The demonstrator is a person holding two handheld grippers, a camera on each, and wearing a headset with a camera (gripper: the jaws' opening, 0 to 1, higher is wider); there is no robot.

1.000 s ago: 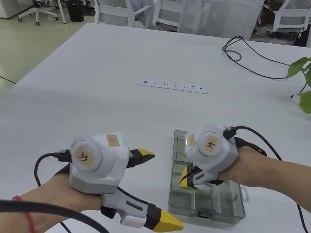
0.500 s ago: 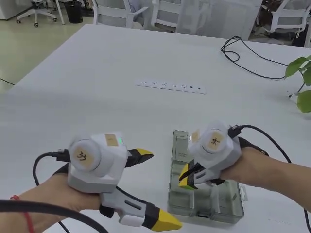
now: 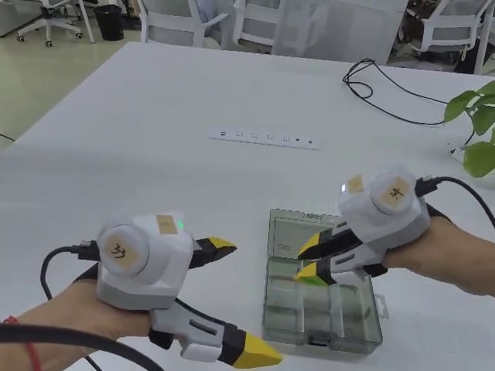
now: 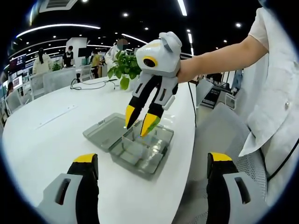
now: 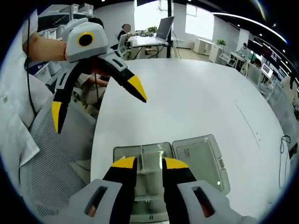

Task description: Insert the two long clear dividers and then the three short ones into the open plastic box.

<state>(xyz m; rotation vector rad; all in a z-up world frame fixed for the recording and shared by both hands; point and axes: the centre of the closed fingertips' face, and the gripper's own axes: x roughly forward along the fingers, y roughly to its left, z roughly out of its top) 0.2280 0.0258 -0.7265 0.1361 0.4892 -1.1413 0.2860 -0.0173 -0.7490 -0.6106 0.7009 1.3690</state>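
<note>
The clear plastic box (image 3: 271, 313) lies open on the white table, its lid (image 3: 294, 230) folded back on the far side. Clear dividers (image 3: 312, 297) stand inside and split it into compartments. My right gripper (image 3: 308, 260) hovers just above the box's right part with its jaws a little apart and nothing visible between them. The left gripper view shows the right gripper (image 4: 140, 120) above the box (image 4: 140, 151). My left gripper (image 3: 238, 301) sits left of the box, wide open and empty. In the right gripper view my right gripper (image 5: 149, 163) points down at the box (image 5: 140, 156).
A white power strip (image 3: 267, 139) lies mid-table. A black cable (image 3: 379, 85) loops at the far right, beside a green plant (image 3: 476, 124). Office chairs (image 3: 255, 23) line the far table edge. A person's hands hold both grippers.
My right gripper has lifted up and to the right, out of the box, and its jaws now stand slightly apart. The left gripper has stayed beside the box.
</note>
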